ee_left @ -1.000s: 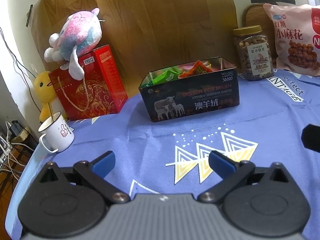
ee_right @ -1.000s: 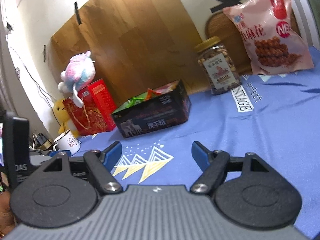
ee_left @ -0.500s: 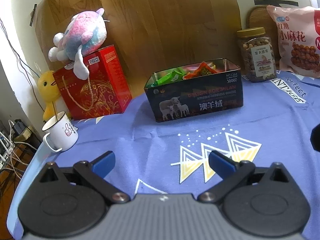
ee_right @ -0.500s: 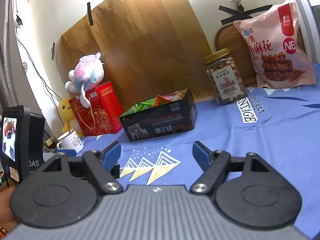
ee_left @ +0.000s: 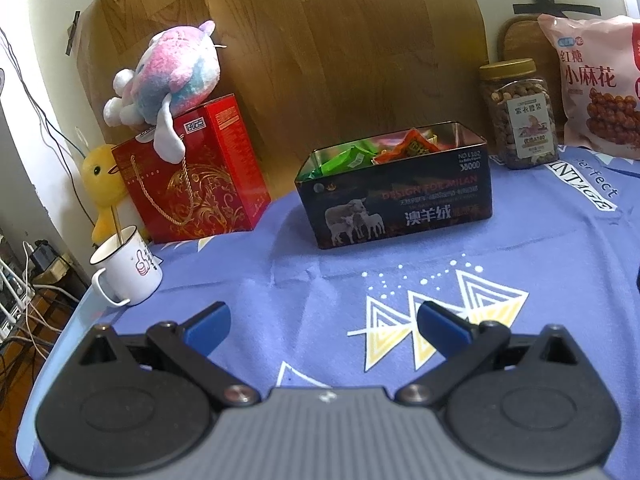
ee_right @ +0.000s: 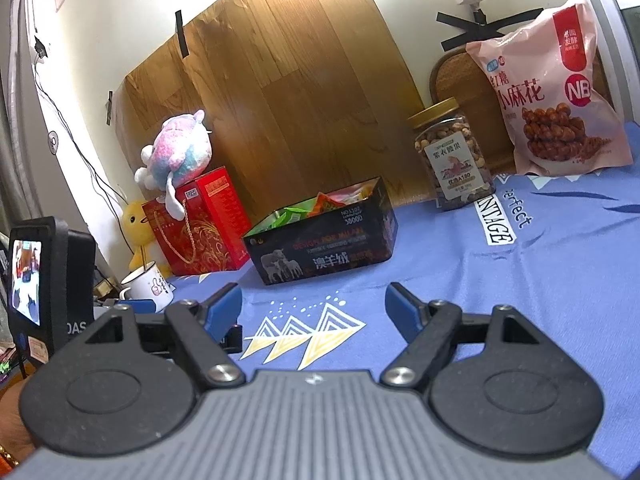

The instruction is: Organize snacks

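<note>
Hovering over the cloth (ee_left: 280, 280), the left gripper (ee_left: 323, 322) gapes empty, the tin (ee_left: 400, 204) of snacks (ee_left: 416, 146) well ahead; the right gripper (ee_right: 314, 306), jaws likewise apart, alone shows a screen (ee_right: 26, 276) at left.

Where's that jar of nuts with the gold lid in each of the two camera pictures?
Left wrist view: the jar stands far right, in the upper half, just left of the pink bag.
Right wrist view: the jar stands right of centre, above the middle, again left of the bag.
Shared landmark: the black tin of snacks, lower left of the jar in both.
</note>
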Motion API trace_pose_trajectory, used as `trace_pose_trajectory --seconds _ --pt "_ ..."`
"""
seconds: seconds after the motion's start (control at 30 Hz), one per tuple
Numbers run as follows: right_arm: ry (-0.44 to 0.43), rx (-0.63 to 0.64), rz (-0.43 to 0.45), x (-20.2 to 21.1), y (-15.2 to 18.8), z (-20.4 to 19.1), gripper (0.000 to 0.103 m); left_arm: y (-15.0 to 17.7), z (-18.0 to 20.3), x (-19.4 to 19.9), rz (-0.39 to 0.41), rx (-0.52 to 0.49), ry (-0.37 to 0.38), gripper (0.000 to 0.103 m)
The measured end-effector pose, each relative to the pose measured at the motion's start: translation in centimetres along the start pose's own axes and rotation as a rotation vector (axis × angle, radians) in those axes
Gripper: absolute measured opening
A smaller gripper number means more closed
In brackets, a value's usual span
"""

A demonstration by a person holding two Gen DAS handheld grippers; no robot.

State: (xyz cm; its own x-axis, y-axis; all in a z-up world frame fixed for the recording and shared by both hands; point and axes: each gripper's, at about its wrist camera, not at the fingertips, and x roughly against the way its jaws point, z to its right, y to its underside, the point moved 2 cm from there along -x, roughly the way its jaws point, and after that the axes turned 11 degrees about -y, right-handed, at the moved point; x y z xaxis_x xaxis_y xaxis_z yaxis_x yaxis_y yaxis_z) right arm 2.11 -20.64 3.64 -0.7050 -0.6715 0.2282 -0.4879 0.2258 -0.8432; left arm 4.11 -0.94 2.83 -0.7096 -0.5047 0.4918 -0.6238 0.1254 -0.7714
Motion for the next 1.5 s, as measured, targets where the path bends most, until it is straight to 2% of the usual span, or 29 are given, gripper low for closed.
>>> trace_pose_trajectory --seconds 0.67,1.5 --pt "0.007 -0.010 -0.031 -0.7 0.6 0.1 0.081 0.3 -0.4 -0.4 -0.010 0.011 -0.007 0.103" --pt "-0.006 -0.007 -0.062 -1.4 1.0 -0.2 0.081 0.5 -0.5 -0.6 -0.035 0.021 0.026 0.103"
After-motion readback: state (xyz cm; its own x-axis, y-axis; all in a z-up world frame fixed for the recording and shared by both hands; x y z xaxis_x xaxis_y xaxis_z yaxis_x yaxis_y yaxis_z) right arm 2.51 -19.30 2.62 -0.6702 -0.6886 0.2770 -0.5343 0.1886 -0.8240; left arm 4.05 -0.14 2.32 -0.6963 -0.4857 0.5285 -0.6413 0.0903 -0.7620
